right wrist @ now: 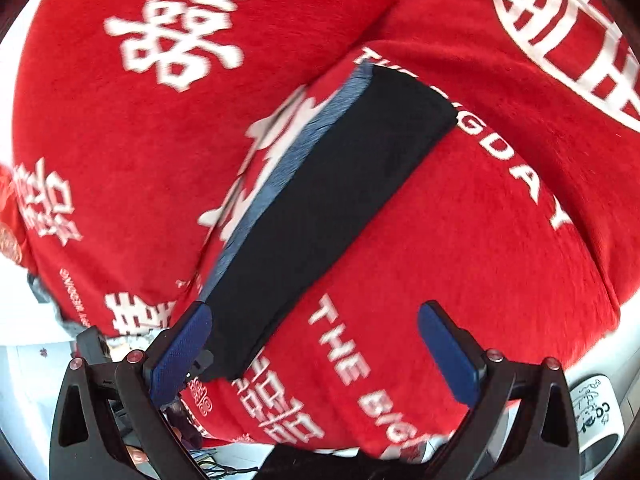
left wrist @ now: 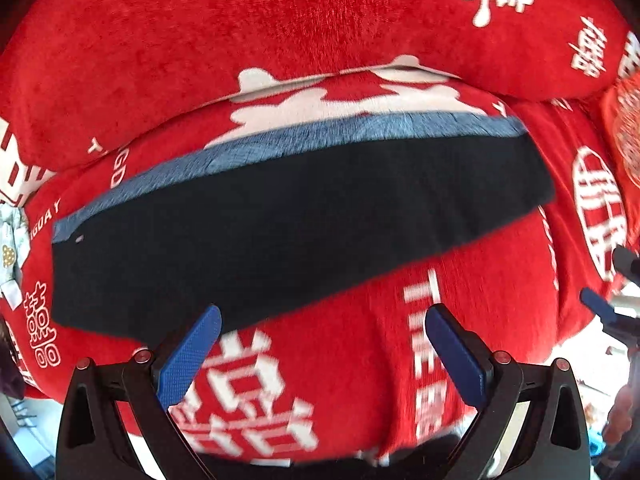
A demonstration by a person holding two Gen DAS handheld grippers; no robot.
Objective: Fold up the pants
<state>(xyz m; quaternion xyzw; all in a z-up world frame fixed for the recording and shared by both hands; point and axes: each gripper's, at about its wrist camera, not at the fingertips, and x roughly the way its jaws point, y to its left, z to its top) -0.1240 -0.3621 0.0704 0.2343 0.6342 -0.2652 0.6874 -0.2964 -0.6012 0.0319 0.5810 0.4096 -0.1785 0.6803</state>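
Red plush bedding with white lettering [left wrist: 500, 280] fills both views, and on it your dark navy pants with a grey-blue band along one long edge [left wrist: 288, 216] lie folded into a long narrow strip, flat. Both your left gripper [left wrist: 322, 344] and right gripper [right wrist: 314, 340] hang spread wide and empty at the strip's near side. Soft pile could drag and skew the layers if you pinch only the top one. Motion blur hides seams; layer count is unclear.

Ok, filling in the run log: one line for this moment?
pants: folded strip, flat on red blanket | left gripper: open, empty | right gripper: open, empty | mug: beside blanket
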